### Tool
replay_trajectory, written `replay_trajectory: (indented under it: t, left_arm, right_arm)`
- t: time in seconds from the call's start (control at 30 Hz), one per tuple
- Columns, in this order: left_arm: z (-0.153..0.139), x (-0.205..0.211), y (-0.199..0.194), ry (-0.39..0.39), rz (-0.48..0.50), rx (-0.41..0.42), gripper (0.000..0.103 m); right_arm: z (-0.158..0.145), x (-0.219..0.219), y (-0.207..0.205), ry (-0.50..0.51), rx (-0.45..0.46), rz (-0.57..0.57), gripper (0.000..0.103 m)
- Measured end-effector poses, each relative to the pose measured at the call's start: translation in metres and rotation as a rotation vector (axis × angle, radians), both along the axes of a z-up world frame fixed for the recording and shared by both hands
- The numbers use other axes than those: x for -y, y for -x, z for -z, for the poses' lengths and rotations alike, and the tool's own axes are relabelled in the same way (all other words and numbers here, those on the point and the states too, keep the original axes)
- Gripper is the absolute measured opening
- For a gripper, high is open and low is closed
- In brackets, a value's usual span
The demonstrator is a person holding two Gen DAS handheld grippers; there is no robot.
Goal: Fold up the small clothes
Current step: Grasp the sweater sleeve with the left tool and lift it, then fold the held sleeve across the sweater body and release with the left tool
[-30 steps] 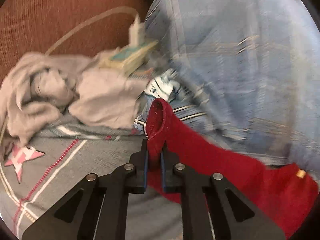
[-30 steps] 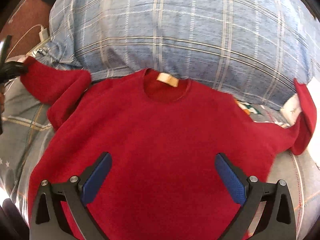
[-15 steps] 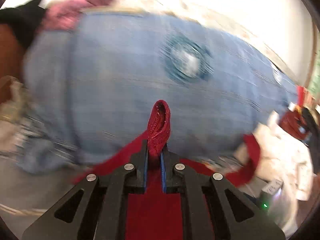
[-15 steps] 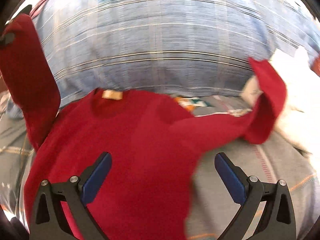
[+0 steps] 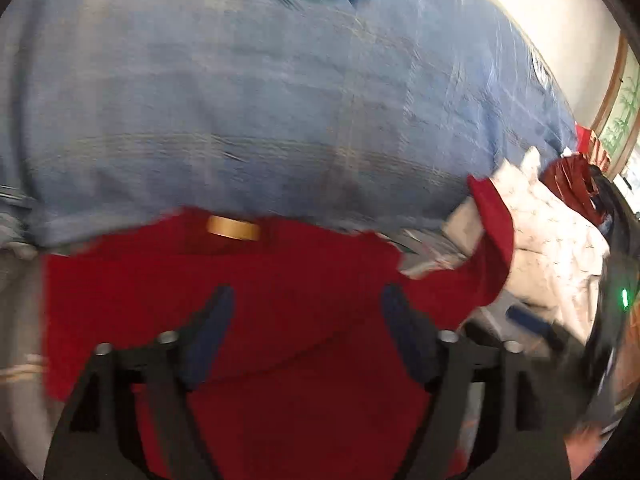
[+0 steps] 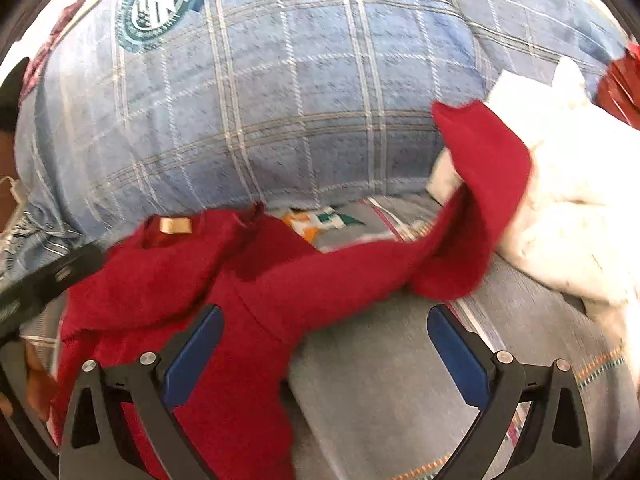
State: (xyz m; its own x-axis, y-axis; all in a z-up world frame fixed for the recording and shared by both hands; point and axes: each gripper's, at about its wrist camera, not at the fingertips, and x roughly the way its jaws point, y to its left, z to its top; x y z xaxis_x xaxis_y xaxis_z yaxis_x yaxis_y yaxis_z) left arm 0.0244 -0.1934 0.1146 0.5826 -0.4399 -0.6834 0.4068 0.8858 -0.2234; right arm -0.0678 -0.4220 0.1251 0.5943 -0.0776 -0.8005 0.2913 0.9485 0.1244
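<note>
A small red sweater (image 5: 280, 280) lies on the grey bedcover, its tan neck label (image 5: 234, 228) toward a big blue plaid pillow. Its left sleeve is folded across the chest (image 6: 168, 276). Its right sleeve (image 6: 472, 184) stretches out to the right, the cuff curled up against white bedding. My left gripper (image 5: 306, 320) is open and empty just above the sweater's chest; it also shows at the left edge of the right wrist view (image 6: 40, 284). My right gripper (image 6: 326, 344) is open and empty over the sweater's right edge.
The blue plaid pillow (image 6: 280, 92) fills the back. White bedding (image 6: 568, 208) is piled at the right with a red item (image 5: 568, 184) behind it. Grey striped bedcover (image 6: 400, 380) lies to the right of the sweater.
My left gripper carried the left sleeve cuff over the chest, opened and let it go. My right gripper has swung to the right toward the outstretched sleeve.
</note>
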Motion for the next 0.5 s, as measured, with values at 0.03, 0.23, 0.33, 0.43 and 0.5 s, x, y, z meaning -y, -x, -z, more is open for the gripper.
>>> replay_trajectory:
  t: [0.03, 0.23, 0.33, 0.43, 0.5]
  left_arm:
    - [-0.002, -0.013, 0.000, -0.024, -0.032, 0.022, 0.082]
    - [0.043, -0.102, -0.008, -0.238, -0.329, -0.026, 0.082]
    - [0.069, -0.116, -0.010, -0.263, -0.381, -0.079, 0.082]
    - [0.088, -0.127, -0.014, -0.293, -0.405, -0.116, 0.084]
    - [0.092, -0.133, -0.013, -0.256, -0.416, -0.119, 0.084]
  right_arm:
    - [-0.002, -0.002, -0.005, -0.008, 0.011, -0.013, 0.101]
    - [0.003, -0.022, -0.054, -0.020, -0.005, -0.084, 0.099]
    - [0.022, -0.030, -0.084, -0.005, -0.056, -0.094, 0.076]
    - [0.046, -0.039, -0.107, -0.083, -0.157, -0.143, 0.008]
    - [0.040, -0.041, -0.098, -0.071, -0.133, -0.133, 0.008]
